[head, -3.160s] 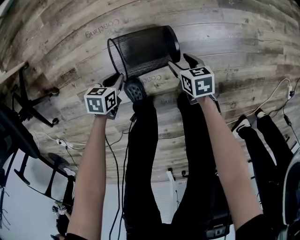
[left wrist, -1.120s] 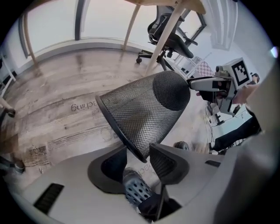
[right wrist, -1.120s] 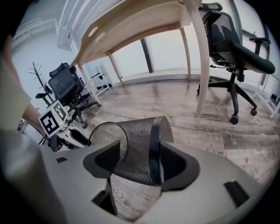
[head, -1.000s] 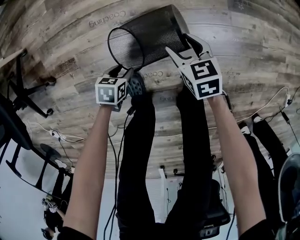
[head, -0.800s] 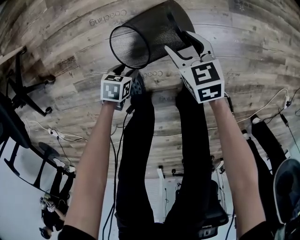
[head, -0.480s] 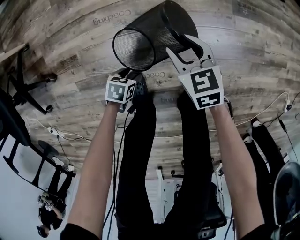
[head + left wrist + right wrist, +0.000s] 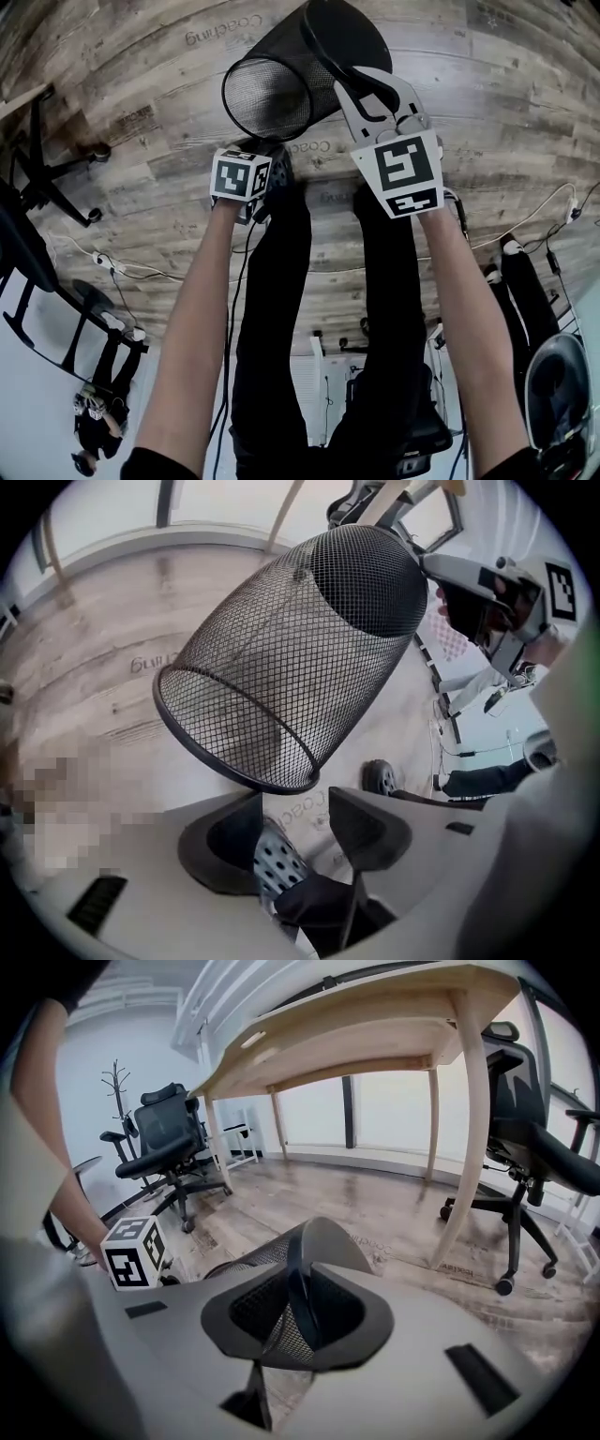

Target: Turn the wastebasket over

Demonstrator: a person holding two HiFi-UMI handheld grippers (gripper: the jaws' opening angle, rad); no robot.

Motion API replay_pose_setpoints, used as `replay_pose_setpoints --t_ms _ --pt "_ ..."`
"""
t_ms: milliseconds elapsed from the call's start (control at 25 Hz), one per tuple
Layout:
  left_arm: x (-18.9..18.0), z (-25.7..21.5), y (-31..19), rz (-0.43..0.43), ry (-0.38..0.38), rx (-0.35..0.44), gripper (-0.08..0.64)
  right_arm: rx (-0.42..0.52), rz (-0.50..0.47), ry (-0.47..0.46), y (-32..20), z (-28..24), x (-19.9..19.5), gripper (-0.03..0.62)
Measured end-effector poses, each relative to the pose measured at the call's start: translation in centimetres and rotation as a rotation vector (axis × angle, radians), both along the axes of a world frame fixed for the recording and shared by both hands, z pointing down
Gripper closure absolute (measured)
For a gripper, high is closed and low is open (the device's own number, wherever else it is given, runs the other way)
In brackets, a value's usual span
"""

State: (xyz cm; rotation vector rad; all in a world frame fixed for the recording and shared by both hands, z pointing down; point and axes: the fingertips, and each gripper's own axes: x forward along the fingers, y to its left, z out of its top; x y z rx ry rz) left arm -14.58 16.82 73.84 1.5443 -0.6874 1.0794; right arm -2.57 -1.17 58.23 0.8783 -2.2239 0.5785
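Note:
The black mesh wastebasket (image 7: pixel 281 70) is tilted off the wooden floor, its open mouth turned toward me and its solid base raised at the far right. My right gripper (image 7: pixel 361 86) is at that base; its jaws are closing and the pads press on the base rim (image 7: pixel 298 1288). My left gripper (image 7: pixel 251 150) hangs open just below the mouth's rim without touching it. In the left gripper view the wastebasket (image 7: pixel 300 649) hangs above the left gripper (image 7: pixel 295 822), with only my shoe showing between the pads.
My legs (image 7: pixel 281 244) and shoes stand right under the basket. A wooden desk (image 7: pixel 375 1026) and office chairs (image 7: pixel 173 1147) (image 7: pixel 539 1147) lie beyond. Cables (image 7: pixel 525 211) trail on the floor at right, a chair base (image 7: pixel 56 178) at left, another person's legs (image 7: pixel 525 291) at right.
The basket went from lying on its side to tilted with the base lifted. My right gripper rose with the base and narrowed onto its rim. My left gripper drifted slightly right.

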Motion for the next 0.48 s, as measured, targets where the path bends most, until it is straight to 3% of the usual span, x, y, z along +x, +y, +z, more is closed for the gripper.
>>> replay_pose_setpoints --t_ms 320,480 --pt "0.1 0.2 0.8 -0.042 0.0 -0.025 0.33 0.017 -0.078 -0.013 0.6 -0.5 -1.2 0.508" --pt "-0.5 -0.1 1.0 -0.046 -0.028 0.007 0.328 0.022 -0.108 -0.033 1.2 -0.8 -2.0 0.512"
